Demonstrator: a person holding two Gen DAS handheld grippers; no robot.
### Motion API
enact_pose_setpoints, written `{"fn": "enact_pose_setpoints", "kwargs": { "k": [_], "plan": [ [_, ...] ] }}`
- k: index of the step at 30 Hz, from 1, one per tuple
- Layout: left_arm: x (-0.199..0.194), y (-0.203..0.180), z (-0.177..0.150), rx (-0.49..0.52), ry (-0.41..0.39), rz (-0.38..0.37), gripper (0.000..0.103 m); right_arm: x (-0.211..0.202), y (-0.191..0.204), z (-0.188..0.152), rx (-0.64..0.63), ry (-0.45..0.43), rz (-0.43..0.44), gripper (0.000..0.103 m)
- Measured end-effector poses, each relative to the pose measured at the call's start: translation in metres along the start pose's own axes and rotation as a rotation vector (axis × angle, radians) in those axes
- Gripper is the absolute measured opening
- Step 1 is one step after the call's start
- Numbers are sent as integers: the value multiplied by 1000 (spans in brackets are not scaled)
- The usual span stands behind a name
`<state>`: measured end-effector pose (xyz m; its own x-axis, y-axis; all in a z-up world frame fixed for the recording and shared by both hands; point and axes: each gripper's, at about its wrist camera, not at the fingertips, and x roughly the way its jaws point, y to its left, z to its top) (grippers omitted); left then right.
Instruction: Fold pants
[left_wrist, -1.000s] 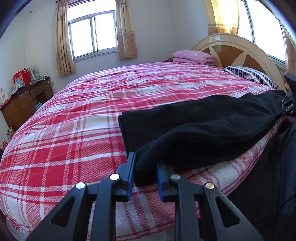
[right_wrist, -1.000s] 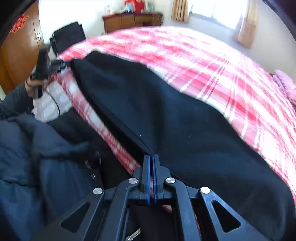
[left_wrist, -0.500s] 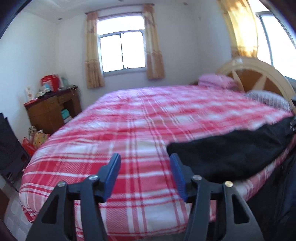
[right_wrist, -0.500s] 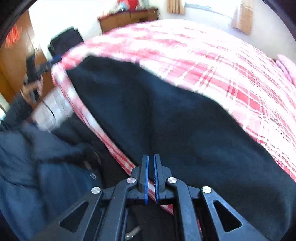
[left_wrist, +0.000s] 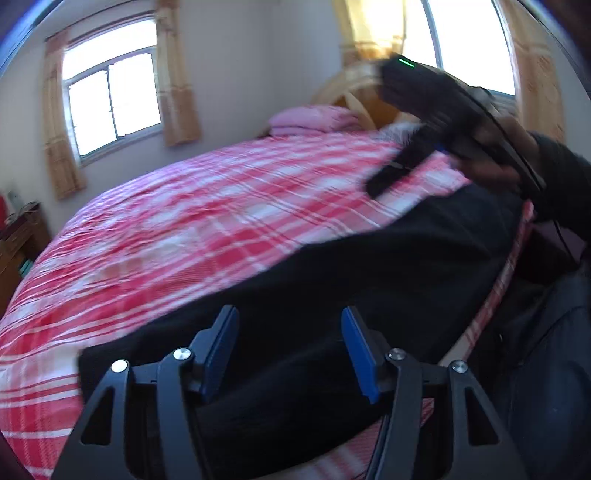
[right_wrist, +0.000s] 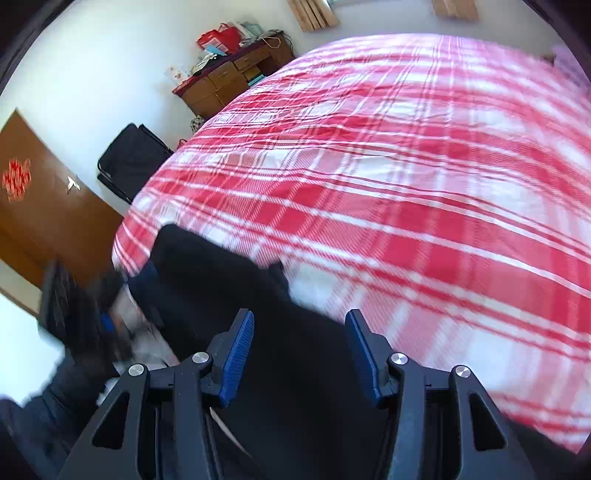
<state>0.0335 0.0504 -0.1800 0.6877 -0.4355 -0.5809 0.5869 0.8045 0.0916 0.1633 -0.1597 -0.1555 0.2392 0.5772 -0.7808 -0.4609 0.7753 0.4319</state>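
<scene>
The red plaid bed (left_wrist: 207, 221) carries the black pants (left_wrist: 369, 288) along its near edge, long axis following that edge. Left hand-held gripper (left_wrist: 290, 350) hovers over them, jaws apart, gripping nothing. Right hand-held gripper (right_wrist: 300, 350) above the other end, jaws opening, nothing pinched between the pads

A wide bed (left_wrist: 229, 221) under a red-and-white plaid cover fills the room ahead of both claws. Beyond the left claw a bright window (left_wrist: 110, 107) sits in the pale far wall (left_wrist: 236, 66), flanked by tan curtains (left_wrist: 177, 74). Right of it rises a cream and wood headboard (left_wrist: 351, 99), with folded pink bedding (left_wrist: 314, 120) before it. Far ahead and left of the right claw stand a cluttered wooden desk (right_wrist: 229, 79), a black chair (right_wrist: 129, 162) and a brown door (right_wrist: 40, 221).
</scene>
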Motion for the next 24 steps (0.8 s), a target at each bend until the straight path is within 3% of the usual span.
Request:
{"fn": "enact_pose_setpoints", "kwargs": {
  "k": [4, 7, 11, 13, 19, 24],
  "plan": [
    [28, -9, -22, -23, 126, -61, 61, 37, -3, 21, 65, 43, 14, 46],
    [23, -10, -32, -45, 91, -84, 69, 60, -9, 28, 133, 90, 71, 43],
    [21, -12, -33, -37, 91, -88, 72, 81, -11, 30, 181, 147, 132, 19],
    [19, -13, -34, -36, 87, -89, 73, 82, -8, 28, 182, 135, 134, 6],
    [15, -15, -35, -46, 78, -96, 73, 53, 9, 36, 137, 1, 110, 2],
    [15, -18, -37, -35, 76, -93, 76, 72, 5, 37, 130, 21, 17, 2]
  ]
}}
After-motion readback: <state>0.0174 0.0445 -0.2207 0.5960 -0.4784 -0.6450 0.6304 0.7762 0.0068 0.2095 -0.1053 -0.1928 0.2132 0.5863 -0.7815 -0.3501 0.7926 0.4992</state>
